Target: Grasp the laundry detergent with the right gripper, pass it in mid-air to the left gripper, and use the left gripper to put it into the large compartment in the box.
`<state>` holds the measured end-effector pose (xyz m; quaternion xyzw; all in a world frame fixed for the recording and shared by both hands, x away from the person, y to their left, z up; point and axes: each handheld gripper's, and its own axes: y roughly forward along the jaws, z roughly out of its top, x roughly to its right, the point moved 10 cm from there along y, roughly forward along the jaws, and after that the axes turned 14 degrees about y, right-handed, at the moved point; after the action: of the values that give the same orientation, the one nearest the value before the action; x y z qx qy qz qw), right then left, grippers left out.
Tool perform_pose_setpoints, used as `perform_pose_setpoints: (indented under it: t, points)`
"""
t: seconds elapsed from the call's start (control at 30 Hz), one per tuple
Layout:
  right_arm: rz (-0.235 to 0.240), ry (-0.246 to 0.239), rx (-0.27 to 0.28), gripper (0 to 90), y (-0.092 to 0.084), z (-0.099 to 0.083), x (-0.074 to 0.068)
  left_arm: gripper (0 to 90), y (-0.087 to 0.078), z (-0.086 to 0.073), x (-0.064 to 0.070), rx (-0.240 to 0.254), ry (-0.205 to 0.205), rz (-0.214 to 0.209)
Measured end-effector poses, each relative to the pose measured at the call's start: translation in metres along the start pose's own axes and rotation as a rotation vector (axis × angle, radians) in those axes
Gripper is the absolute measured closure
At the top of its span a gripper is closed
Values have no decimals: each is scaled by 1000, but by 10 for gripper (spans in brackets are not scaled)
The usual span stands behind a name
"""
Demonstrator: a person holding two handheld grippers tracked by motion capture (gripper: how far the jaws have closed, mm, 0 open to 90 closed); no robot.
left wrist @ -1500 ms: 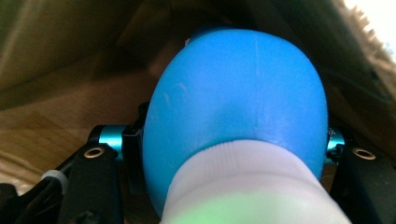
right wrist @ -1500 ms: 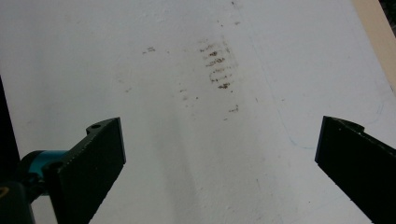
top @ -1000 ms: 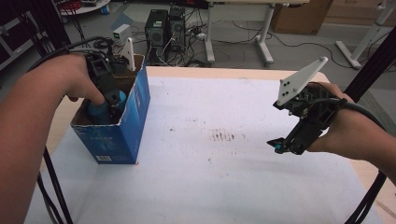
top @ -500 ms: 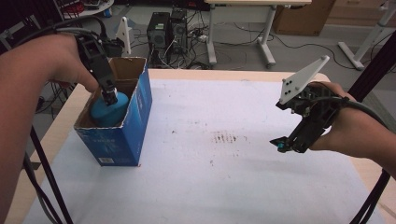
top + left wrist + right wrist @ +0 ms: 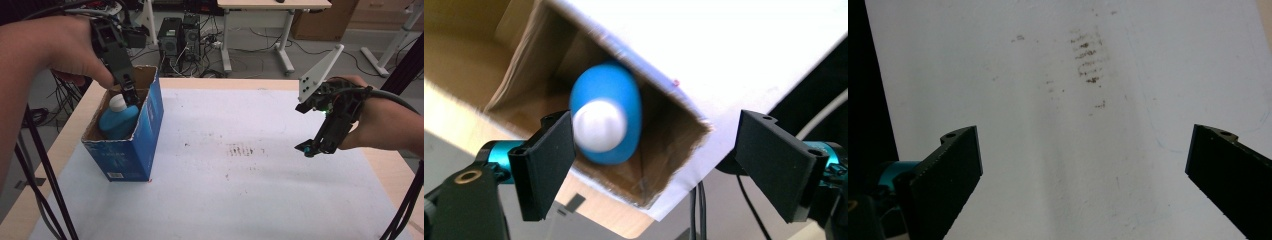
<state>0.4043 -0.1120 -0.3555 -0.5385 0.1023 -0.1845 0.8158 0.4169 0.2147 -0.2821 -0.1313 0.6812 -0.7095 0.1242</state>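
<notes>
Blue plastic, the bottle (image 5: pixel 118 121) now stands upright in the open cardboard box (image 5: pixel 145 150) near the tabletop's (image 5: pixel 240 195) left edge, white cap (image 5: pixel 600 125) up. A second ago my left gripper (image 5: pixel 131 93) was down inside the box around it; now it has lifted just above the cap and its fingers have just been spreading, nothing pinched between them. So the bottle looks delivered. My right gripper (image 5: pixel 311 147) hovers by the right edge, fingers spread wide, empty.
</notes>
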Motion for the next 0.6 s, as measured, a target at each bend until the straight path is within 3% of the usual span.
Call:
perform_pose_setpoints:
  t: [0.03,0.07,0.23,0.4,0.6]
  points:
    - [0,0,0,6,0,0,0,169,0,0,0,0,0,0]
    - [4,-4,-15,6,0,0,1,169,-1,12,9,14,69,-13]
    - [22,-13,-111,6,-2,-3,7,146,4,34,27,12,199,-46]
    - [22,-14,-165,6,-3,-6,12,111,11,49,36,-6,269,-66]
    - [30,-25,-208,6,2,-11,14,72,21,62,40,-20,322,-78]
